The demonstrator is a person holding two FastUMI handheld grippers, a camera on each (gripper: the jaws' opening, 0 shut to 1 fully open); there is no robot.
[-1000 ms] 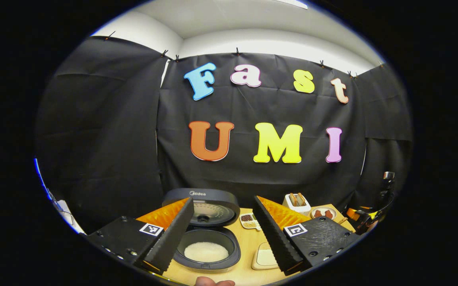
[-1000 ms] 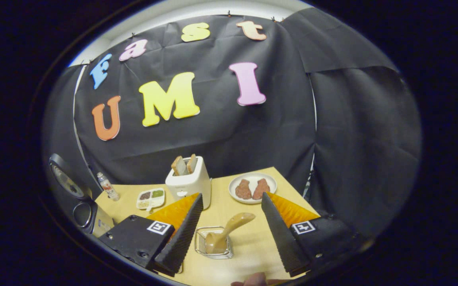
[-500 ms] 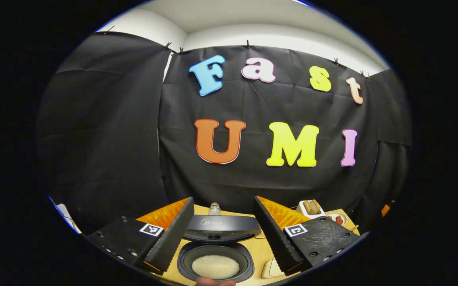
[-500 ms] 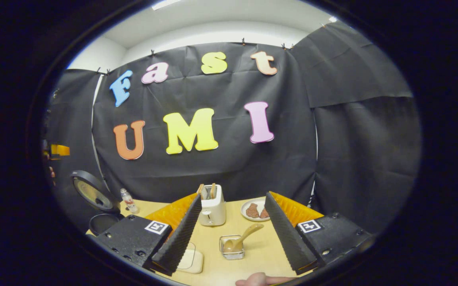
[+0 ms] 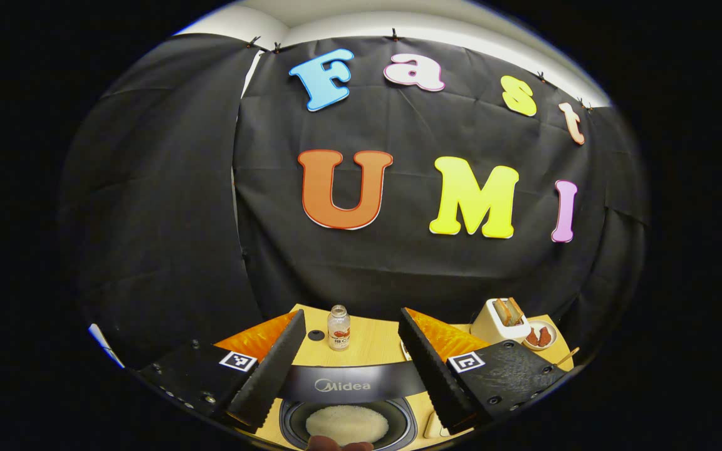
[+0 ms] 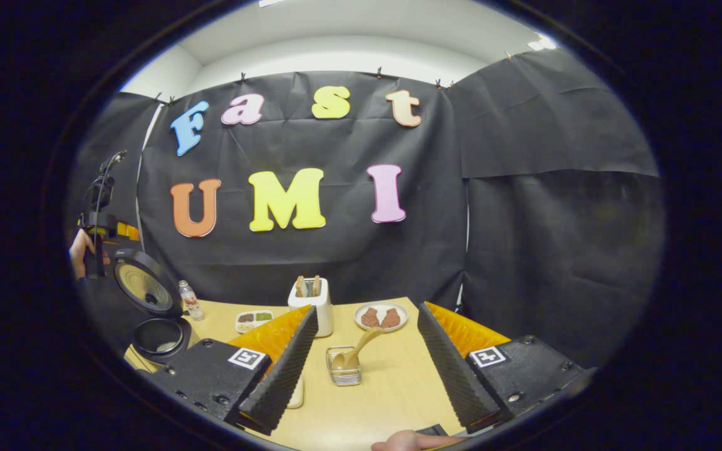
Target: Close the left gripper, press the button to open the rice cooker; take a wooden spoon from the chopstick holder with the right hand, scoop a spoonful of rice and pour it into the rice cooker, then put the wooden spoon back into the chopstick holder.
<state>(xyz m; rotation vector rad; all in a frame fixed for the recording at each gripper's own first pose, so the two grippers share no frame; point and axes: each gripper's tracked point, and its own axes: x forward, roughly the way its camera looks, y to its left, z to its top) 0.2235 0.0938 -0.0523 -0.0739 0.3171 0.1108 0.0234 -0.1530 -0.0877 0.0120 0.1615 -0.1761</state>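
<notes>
While the left gripper (image 5: 351, 363) hung above the rice cooker (image 5: 348, 410), its fingers stood wide apart with nothing between them. At six o'clock in the left gripper view the cooker's lid (image 5: 351, 383) stood raised, its dark edge bearing the word "Midea" in pale letters, and white rice (image 5: 346, 424) lay in the inner pot below it. At twelve o'clock from the lid, a small bottle (image 5: 338, 327) with a red-and-white label stood on the wooden table (image 5: 373, 341); its print was too small to make out. A white toaster (image 5: 500, 319) with two slices sat at three o'clock from the bottle, a plate (image 5: 539, 336) just beside it.

Seen in the right gripper view, the right gripper (image 6: 364, 363) was likewise spread open and empty. Between its fingers stood the chopstick holder (image 6: 343, 369), a small wire basket, with the wooden spoon (image 6: 356, 351) resting in it, handle leaning toward one o'clock. Square black-and-white markers were fixed on both grippers' finger mounts. At nine o'clock in that view a hand (image 6: 79, 250) gripped the other tool.
</notes>
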